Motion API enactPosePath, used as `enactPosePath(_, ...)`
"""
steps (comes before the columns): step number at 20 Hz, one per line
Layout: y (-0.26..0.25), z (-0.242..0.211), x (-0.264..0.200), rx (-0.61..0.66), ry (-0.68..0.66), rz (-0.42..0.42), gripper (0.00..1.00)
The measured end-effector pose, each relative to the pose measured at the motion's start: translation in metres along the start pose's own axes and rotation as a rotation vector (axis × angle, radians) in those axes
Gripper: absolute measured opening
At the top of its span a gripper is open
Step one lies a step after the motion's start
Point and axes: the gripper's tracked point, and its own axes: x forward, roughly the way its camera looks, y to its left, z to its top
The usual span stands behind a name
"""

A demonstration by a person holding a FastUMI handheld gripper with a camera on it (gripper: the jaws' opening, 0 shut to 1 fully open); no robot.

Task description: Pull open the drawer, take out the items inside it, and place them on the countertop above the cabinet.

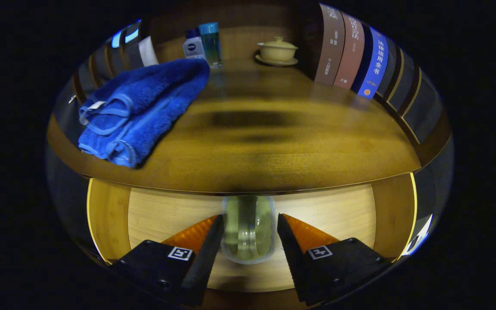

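Pretty dim, warm yellowish light overall. The countertop [274, 142] has a soft glare band with a smeary dark shadow across the middle. Heavy fisheye bending at the edges; the books [351, 51] curve and look soft.

A wooden countertop [274, 142] holds a folded blue towel [140, 107], two bottles [203, 43], a lidded cup [277, 51] and upright books [351, 51].

1. I see the drawer [153, 211] pulled open below the countertop [274, 146], its pale wooden floor showing.
2. A clear glass bottle [248, 228] of greenish liquid lies in the drawer, between my gripper [250, 234] fingers, which are spread and not touching it.
3. A folded blue towel [140, 107] rests on the countertop.
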Motion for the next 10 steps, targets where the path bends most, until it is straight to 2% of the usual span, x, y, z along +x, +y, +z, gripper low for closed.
enactPosePath(4, 0.001, -0.006, 0.015, -0.015, 0.071, 0.004, 0.62)
enactPosePath(5, 0.007, -0.002, 0.012, -0.021, 0.066, 0.016, 0.62)
enactPosePath(8, 0.002, 0.001, 0.013, -0.034, 0.051, -0.015, 0.23)
enactPosePath(10, 0.003, 0.001, 0.011, -0.028, 0.051, -0.01, 0.23)
